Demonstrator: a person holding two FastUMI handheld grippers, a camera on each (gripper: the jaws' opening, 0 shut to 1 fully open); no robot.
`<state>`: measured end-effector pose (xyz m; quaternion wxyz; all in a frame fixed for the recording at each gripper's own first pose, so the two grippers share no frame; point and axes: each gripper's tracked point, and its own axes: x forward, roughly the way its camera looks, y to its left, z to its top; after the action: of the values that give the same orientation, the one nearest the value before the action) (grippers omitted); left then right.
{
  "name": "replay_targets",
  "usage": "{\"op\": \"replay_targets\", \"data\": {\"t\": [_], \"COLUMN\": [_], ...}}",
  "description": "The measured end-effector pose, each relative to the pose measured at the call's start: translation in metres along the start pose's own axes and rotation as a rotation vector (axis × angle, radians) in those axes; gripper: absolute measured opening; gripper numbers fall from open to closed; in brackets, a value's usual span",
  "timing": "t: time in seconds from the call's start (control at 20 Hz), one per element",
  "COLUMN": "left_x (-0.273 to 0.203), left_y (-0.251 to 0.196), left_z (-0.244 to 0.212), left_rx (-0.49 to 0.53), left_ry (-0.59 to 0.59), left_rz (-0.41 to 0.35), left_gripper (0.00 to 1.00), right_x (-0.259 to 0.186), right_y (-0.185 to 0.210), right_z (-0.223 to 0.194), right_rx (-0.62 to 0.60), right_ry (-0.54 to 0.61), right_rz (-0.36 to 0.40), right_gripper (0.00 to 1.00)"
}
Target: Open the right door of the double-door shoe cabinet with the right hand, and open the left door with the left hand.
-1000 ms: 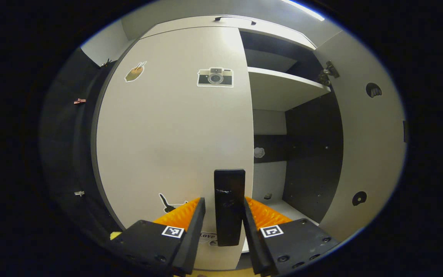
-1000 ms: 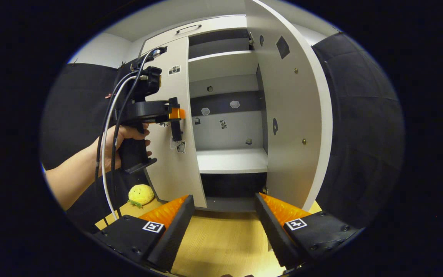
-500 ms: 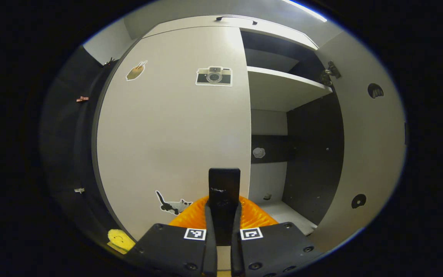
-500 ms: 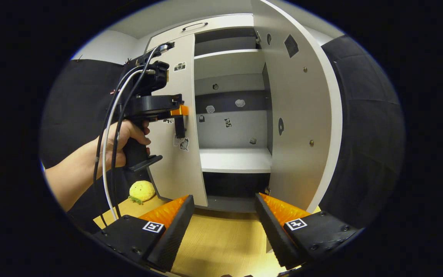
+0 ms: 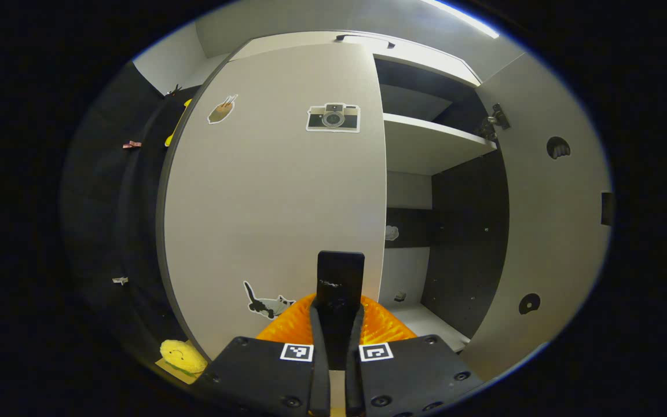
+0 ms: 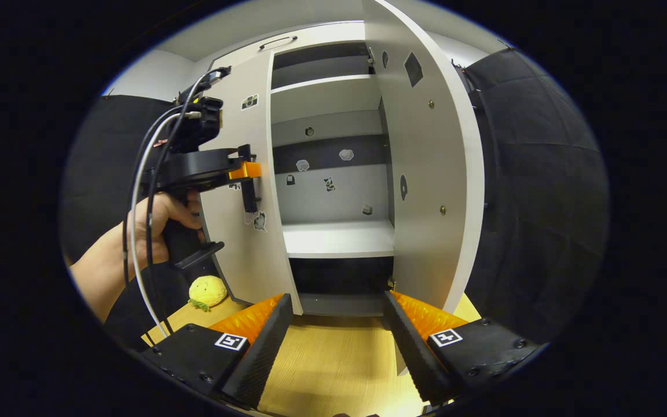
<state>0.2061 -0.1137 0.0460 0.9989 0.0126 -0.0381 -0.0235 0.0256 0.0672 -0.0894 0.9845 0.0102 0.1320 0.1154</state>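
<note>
The cabinet (image 6: 333,174) stands in front of you at the far edge of the wooden floor (image 6: 333,359), with its right door (image 6: 426,174) swung wide open and its left door (image 5: 275,191) just off closed. Closest to you, in the left gripper view, your left gripper (image 5: 338,330) has its fingers pressed together on the black handle (image 5: 340,284) that stands upright near the left door's free edge. In the right gripper view your right gripper (image 6: 336,341) hangs over the floor in front of the cabinet with its fingers spread wide, gripping nothing. Farther off in that view, your hand (image 6: 160,226) holds the left gripper (image 6: 248,174) against the left door's face. A yellow plush toy (image 6: 207,291) lies on the floor by the cabinet's left bottom corner. Past the doors, a white shelf (image 6: 339,238) crosses the open right half, with small stickers (image 6: 329,184) on the back wall above it.
</note>
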Motion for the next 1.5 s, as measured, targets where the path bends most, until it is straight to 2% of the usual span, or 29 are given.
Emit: {"op": "replay_targets", "data": {"t": [0.55,0.85,1.0,1.1,1.15,1.25,1.35,1.4,1.5], "left_x": [-0.056,-0.085,-0.097,-0.105,-0.107,-0.112,-0.114,-0.117,-0.123], "left_y": [0.027,0.045,0.058,0.066,0.069,0.074,0.08,0.083,0.093], "left_z": [0.002,0.003,0.005,0.006,0.007,0.006,0.007,0.007,0.007], "left_rx": [-0.03,-0.04,-0.077,-0.082,-0.072,-0.076,-0.093,-0.096,-0.094], "left_ry": [-0.02,-0.03,-0.045,-0.054,-0.057,-0.059,-0.057,-0.052,-0.046], "left_rz": [-0.016,-0.057,-0.058,-0.053,-0.054,-0.057,-0.067,-0.075,-0.09], "left_gripper": [0.14,0.14,0.14,0.11,0.14,0.13,0.17,0.13,0.13], "right_x": [-0.014,-0.024,-0.028,-0.03,-0.031,-0.031,-0.029,-0.029,-0.027], "right_y": [0.045,0.055,0.058,0.062,0.065,0.069,0.073,0.073,0.073], "right_z": [-0.014,-0.011,-0.013,-0.016,-0.018,-0.019,-0.013,-0.007,0.006], "right_rx": [0.014,0.001,0.01,0.014,0.012,0.007,0.016,0.017,0.006], "right_ry": [0.025,-0.012,-0.021,-0.017,-0.017,-0.015,-0.03,-0.046,-0.079], "right_rz": [-0.021,-0.086,-0.117,-0.127,-0.13,-0.133,-0.132,-0.134,-0.148], "right_gripper": [0.98,0.98,0.98,0.98,0.98,0.98,0.99,0.99,0.98]}}
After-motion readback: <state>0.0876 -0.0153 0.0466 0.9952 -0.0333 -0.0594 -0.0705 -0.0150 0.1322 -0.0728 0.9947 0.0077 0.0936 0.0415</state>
